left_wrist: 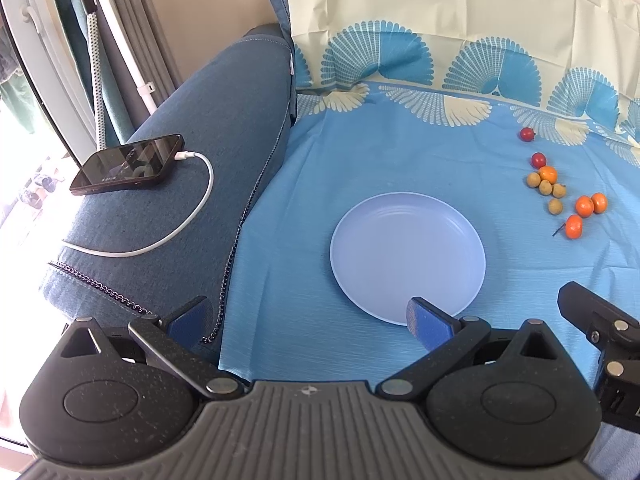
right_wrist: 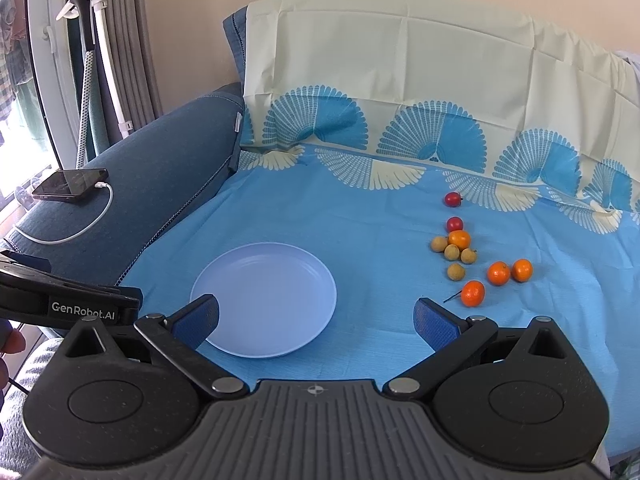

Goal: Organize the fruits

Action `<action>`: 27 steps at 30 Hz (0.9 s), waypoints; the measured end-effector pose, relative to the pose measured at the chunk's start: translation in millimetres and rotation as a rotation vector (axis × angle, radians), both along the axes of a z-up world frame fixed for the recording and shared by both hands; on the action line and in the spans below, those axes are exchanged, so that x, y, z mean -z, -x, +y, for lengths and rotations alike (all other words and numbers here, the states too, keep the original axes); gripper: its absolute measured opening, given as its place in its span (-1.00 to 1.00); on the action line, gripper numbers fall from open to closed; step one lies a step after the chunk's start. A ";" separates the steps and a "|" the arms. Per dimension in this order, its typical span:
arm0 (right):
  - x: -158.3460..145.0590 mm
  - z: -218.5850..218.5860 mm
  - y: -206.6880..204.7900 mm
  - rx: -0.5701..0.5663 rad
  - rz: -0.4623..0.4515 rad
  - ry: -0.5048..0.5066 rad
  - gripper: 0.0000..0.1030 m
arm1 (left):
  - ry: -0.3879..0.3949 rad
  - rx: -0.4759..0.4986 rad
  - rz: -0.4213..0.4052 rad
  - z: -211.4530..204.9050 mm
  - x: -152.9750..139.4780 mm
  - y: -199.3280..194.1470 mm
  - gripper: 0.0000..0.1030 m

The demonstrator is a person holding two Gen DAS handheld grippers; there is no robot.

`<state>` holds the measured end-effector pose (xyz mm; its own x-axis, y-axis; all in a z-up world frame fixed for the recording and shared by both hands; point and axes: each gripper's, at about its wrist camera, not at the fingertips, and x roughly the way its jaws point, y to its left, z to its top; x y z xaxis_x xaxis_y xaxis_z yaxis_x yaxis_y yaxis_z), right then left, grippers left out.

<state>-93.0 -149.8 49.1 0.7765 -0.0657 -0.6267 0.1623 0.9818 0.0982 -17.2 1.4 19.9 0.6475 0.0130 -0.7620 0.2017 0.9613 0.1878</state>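
Note:
An empty pale blue plate lies on the blue cloth. To its right lie loose fruits: several small oranges, several tan longans and two red cherry tomatoes. My left gripper is open and empty, near the plate's front left rim. My right gripper is open and empty, in front of the plate's right side, with the nearest orange just beyond its right finger.
A blue sofa arm on the left carries a phone on a white charging cable. A cloth-covered backrest rises behind. The left gripper's body shows at the right wrist view's left edge.

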 end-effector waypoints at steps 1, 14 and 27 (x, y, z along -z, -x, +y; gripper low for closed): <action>-0.4 0.1 0.1 0.000 0.000 0.000 0.99 | 0.001 -0.001 -0.001 -0.4 -0.4 0.7 0.99; -2.2 3.1 1.0 -0.005 -0.002 0.005 0.99 | 0.007 -0.003 -0.006 2.3 -2.5 2.7 0.99; -4.4 2.7 2.5 -0.006 -0.007 0.006 0.99 | 0.018 -0.001 0.002 4.4 -4.5 2.1 0.99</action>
